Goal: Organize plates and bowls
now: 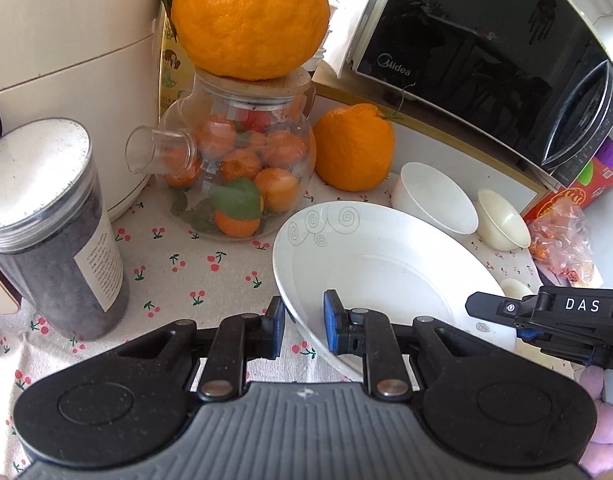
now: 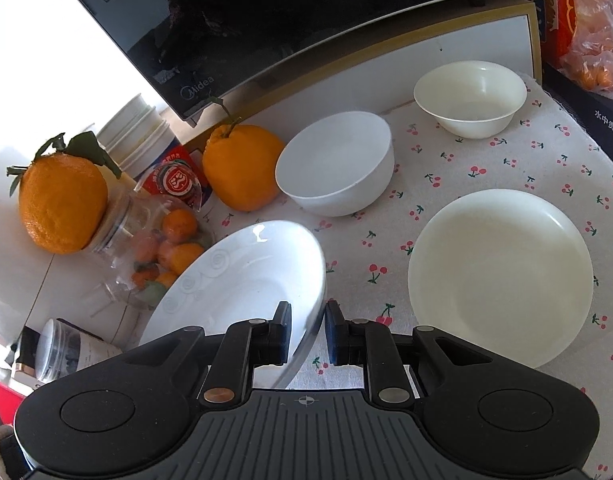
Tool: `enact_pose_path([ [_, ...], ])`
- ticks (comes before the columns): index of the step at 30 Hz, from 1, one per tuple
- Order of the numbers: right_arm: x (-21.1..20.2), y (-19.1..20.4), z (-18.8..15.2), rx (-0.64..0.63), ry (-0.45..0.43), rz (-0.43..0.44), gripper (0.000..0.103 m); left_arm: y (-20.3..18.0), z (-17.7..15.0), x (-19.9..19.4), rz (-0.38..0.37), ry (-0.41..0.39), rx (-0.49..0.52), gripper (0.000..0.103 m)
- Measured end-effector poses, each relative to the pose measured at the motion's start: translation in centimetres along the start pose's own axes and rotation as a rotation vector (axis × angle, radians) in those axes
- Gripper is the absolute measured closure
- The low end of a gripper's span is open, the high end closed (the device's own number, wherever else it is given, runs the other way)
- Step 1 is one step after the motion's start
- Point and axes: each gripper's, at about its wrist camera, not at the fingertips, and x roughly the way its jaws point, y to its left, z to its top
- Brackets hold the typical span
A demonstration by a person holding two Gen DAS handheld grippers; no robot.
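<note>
A white plate with grey swirl marks (image 1: 386, 256) (image 2: 242, 280) is held at both sides and sits tilted over the cherry-print cloth (image 2: 386, 208). My left gripper (image 1: 304, 316) is shut on its left rim. My right gripper (image 2: 308, 328) is shut on its right rim, and it shows at the right of the left wrist view (image 1: 502, 318). Behind the plate stand a white bowl (image 2: 334, 164) (image 1: 434, 200) and a smaller cream bowl (image 2: 470, 96) (image 1: 502, 220). A cream plate (image 2: 502, 276) lies flat on the cloth to the right.
A glass teapot of small oranges (image 1: 234, 168) carries a big orange (image 1: 250, 16) on its lid; another orange (image 1: 352, 148) sits beside it. A dark jar (image 1: 54, 232) stands at the left, a microwave (image 1: 486, 52) behind, and a bag of fruit (image 1: 562, 240) at the right.
</note>
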Motion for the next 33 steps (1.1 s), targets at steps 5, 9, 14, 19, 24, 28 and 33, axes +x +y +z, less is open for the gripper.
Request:
enact_pose_path([
  [5, -1.1, 0.6, -0.2, -0.017, -0.002, 0.012, 0.085, -0.1, 0.0, -1.0, -0.007, -0.013, 0.016, 0.085],
  [9, -2.0, 0.7, -0.4, -0.023, 0.002, 0.017, 0.085, -0.3, -0.3, -1.8, -0.012, -0.021, 0.031, 0.085],
  [14, -3.3, 0.6, -0.6, -0.022, 0.005, 0.02, 0.085, -0.6, -0.8, -2.8, -0.031, -0.023, 0.046, 0.085],
  [19, -4.7, 0.3, -1.2, -0.035, 0.011, 0.021, 0.085, -0.8, -1.6, -4.0, -0.049, -0.022, 0.065, 0.085],
  [24, -6.3, -0.1, -2.1, -0.051, 0.019, 0.011, 0.085, -1.1, -2.5, -4.8, -0.066, -0.015, 0.082, 0.085],
  [28, -7.4, -0.4, -2.5, -0.056, 0.023, 0.01, 0.085, -1.4, -3.1, -5.5, -0.079, -0.014, 0.099, 0.085],
  [33, -8.6, -0.8, -3.0, -0.058, 0.02, 0.01, 0.085, -1.7, -3.7, -6.3, -0.097, -0.014, 0.116, 0.085],
])
